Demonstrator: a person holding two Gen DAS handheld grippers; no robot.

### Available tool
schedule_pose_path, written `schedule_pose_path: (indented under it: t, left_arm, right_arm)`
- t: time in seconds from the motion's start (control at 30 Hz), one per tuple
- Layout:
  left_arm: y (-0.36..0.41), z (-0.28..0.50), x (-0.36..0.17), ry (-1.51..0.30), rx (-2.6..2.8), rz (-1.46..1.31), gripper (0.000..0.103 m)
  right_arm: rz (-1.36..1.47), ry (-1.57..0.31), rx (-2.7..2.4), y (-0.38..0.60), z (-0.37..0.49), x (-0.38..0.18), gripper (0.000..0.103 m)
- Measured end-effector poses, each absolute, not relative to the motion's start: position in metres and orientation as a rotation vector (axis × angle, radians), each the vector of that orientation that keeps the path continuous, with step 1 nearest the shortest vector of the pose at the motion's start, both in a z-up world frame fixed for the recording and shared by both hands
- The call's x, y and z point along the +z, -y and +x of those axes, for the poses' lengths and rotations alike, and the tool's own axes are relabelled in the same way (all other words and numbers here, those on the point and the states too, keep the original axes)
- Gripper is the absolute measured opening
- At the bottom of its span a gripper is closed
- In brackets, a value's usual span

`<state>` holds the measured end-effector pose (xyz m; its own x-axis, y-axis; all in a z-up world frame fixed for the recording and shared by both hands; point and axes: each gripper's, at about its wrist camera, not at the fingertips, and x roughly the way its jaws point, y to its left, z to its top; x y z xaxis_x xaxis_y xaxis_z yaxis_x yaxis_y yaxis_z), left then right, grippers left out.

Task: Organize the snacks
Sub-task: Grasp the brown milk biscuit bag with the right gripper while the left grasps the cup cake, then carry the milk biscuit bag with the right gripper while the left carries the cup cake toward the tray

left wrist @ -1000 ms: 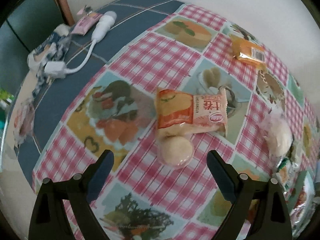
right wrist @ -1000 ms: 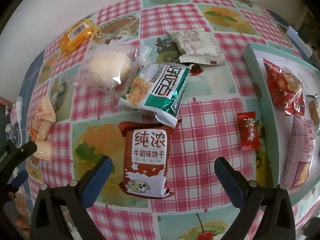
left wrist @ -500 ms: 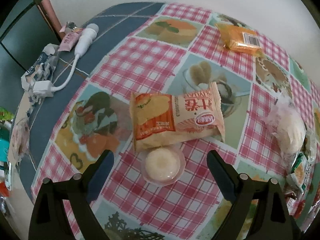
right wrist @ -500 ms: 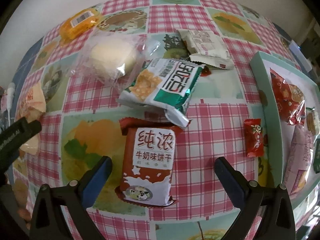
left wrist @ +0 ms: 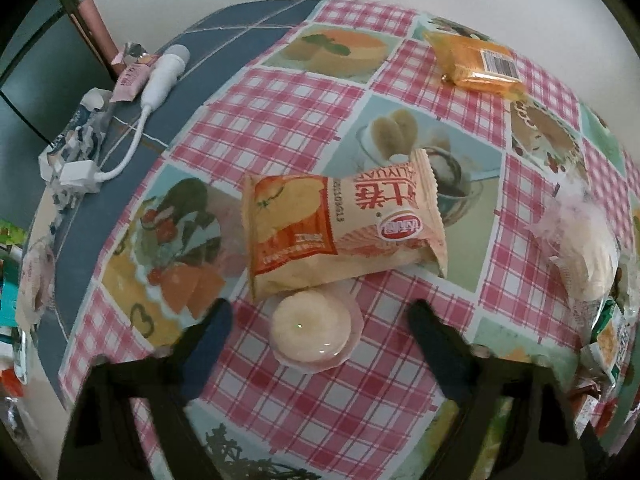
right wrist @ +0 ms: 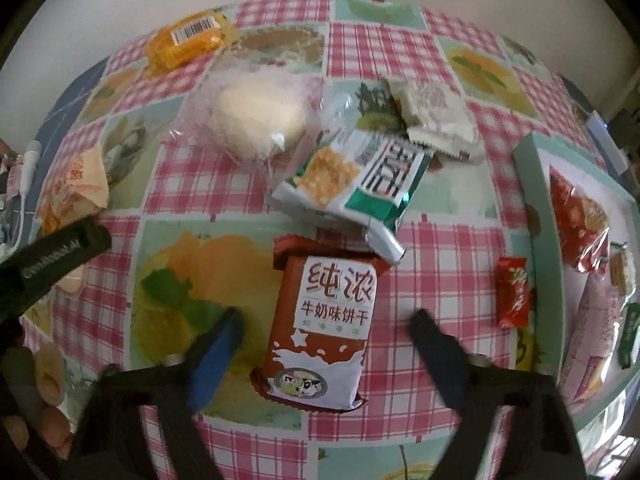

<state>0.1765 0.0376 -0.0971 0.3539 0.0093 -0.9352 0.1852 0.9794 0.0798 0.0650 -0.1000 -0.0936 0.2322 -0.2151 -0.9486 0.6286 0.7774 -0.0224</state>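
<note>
My left gripper (left wrist: 320, 316) is open, its fingers on either side of a round jelly cup (left wrist: 314, 330) that lies on the checked tablecloth. An orange snack packet (left wrist: 340, 228) lies just beyond the cup. My right gripper (right wrist: 326, 320) is open around a brown milk biscuit packet (right wrist: 324, 328). A green and white packet (right wrist: 352, 180) lies beyond it and overlaps its top. A small red candy (right wrist: 514, 296) lies to the right, beside a pale green tray (right wrist: 538, 216) that holds several packets.
A wrapped bun (right wrist: 256, 120), an orange cake packet (right wrist: 186, 40) and a white packet (right wrist: 436, 120) lie further back. A white charger and cable (left wrist: 120, 128) sit at the table's left edge. The left gripper (right wrist: 48, 260) shows at the left of the right wrist view.
Both grippers have moved down and forward toward the table. The jelly cup now sits between the left fingers and the biscuit packet between the right fingers. Both stay open.
</note>
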Motion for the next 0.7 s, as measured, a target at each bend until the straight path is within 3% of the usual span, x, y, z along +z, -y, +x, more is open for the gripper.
schedule_pose_path:
  t: [0.1, 0.2, 0.27, 0.33, 0.7]
  left_arm:
    - [-0.039, 0.176, -0.093, -1.193, -0.095, 0.203, 0.056]
    - [-0.038, 0.176, -0.093, -1.195, -0.102, 0.2, 0.042]
    - [-0.037, 0.175, -0.093, -1.192, -0.098, 0.209, 0.041]
    - [-0.04, 0.174, -0.09, -1.184, -0.091, 0.219, 0.037]
    - [-0.043, 0.164, -0.08, -1.217, -0.123, 0.19, 0.037]
  right_arm:
    - [0.402, -1.199, -0.599, 0.101, 0.064, -0.089, 0.054]
    - [0.408, -1.202, -0.589, 0.104, 0.061, -0.088, 0.047]
    - [0.405, -1.206, -0.589, 0.103, 0.062, -0.087, 0.043]
    - [0.408, -1.21, -0.582, 0.103, 0.062, -0.088, 0.042]
    - [0.429, -1.2, -0.558, 0.113, 0.045, -0.075, 0.042]
